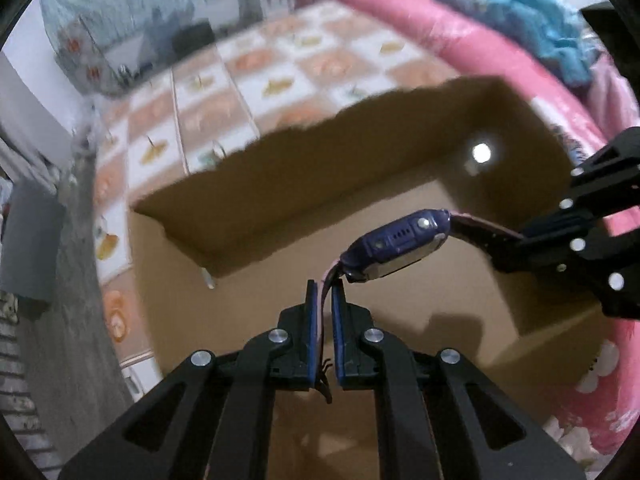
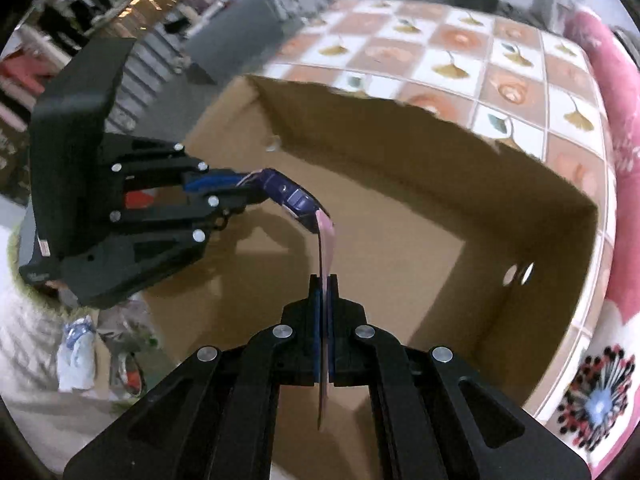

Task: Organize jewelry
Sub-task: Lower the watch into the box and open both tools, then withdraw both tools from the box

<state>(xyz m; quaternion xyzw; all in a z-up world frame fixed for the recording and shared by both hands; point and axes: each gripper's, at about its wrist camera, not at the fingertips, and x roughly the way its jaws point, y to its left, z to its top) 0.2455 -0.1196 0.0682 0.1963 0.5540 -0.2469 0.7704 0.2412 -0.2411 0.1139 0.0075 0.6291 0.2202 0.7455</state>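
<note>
No writing, brand or number can be read anywhere here. A small pale label on the black gripper housing (image 2: 43,249) is too blurred to read.

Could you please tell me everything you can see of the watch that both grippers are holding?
The watch has a dark purple, plastic-looking case with small side holes and a pale face turned downward. Its pink strap runs out both ways: one end is clamped in the left gripper, the other in the right gripper. It hangs stretched between them above the open cardboard box, touching nothing but the pads.
</note>
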